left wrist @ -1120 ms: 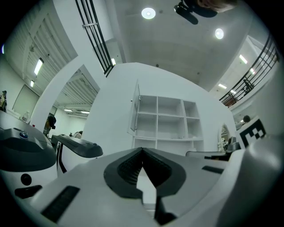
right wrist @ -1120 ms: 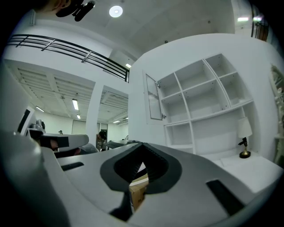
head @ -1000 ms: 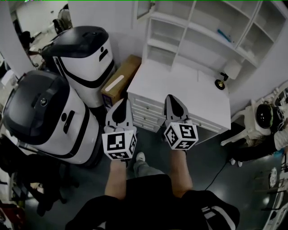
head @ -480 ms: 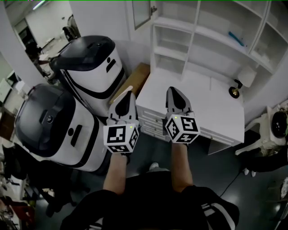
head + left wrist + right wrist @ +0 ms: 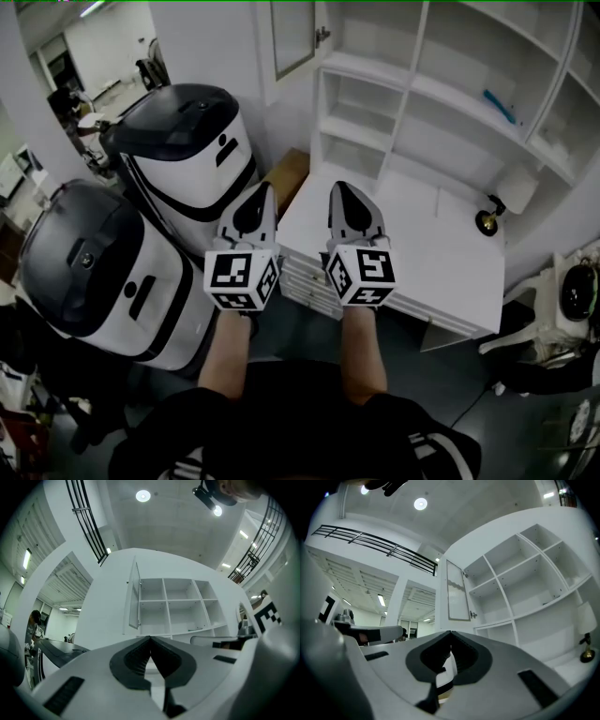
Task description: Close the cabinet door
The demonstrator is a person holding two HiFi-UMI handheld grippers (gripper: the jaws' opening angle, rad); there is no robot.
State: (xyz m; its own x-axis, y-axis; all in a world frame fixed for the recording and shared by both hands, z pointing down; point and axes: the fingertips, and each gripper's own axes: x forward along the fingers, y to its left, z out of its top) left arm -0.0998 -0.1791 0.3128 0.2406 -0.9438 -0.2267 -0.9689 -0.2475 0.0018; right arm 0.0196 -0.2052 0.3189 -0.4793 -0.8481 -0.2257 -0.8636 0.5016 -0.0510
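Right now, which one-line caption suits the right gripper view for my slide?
Right gripper, jaws shut and empty, faces the white shelf unit, whose cabinet door stands open at its left side.

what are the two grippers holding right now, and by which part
Nothing. The left gripper and the right gripper both have their jaws shut tip to tip with nothing between them. The cabinet door stands open, untouched.

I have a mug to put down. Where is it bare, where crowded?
The desk top is bare from its left edge to the lamp at the right rear. Crowded left of it: a cardboard box beside two machines.
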